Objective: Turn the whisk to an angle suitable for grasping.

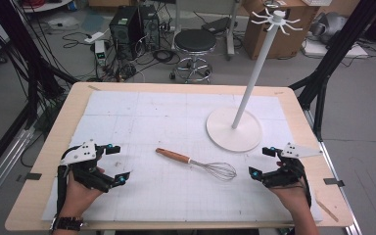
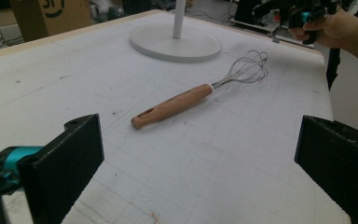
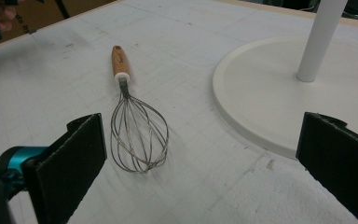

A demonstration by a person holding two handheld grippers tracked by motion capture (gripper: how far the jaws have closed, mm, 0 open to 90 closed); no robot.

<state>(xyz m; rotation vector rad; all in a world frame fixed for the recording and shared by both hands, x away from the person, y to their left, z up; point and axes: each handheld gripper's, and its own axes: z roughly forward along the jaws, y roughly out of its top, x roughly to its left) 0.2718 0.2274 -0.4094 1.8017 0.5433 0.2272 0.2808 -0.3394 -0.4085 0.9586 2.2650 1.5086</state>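
We see a table covered by a white mat (image 1: 127,117), with a whisk (image 1: 196,164) lying flat near the middle of it. The whisk has a wooden handle and a wire head. Using the whisk as our landmark: its handle end points toward the left gripper (image 1: 113,164), and its wire head points toward the right gripper (image 1: 264,161).

We judge that the work has hardly begun. The whisk lies untouched on the mat, and nothing hangs on the white stand (image 1: 235,128), whose round base sits just beyond the whisk's wire head, apart from it. Its pole rises to a crown of hooks. Picking up the whisk, and whatever follows, is all left to do.

Both grippers rest at the near side of the whisk, one at each end, each well apart from it. In the left gripper view, we see its two black jaws spread wide, with the whisk's handle (image 2: 172,106) ahead between them. In the right gripper view, the jaws also stand wide apart and hold nothing, with the wire head (image 3: 139,135) lying just ahead, nearer the left jaw.
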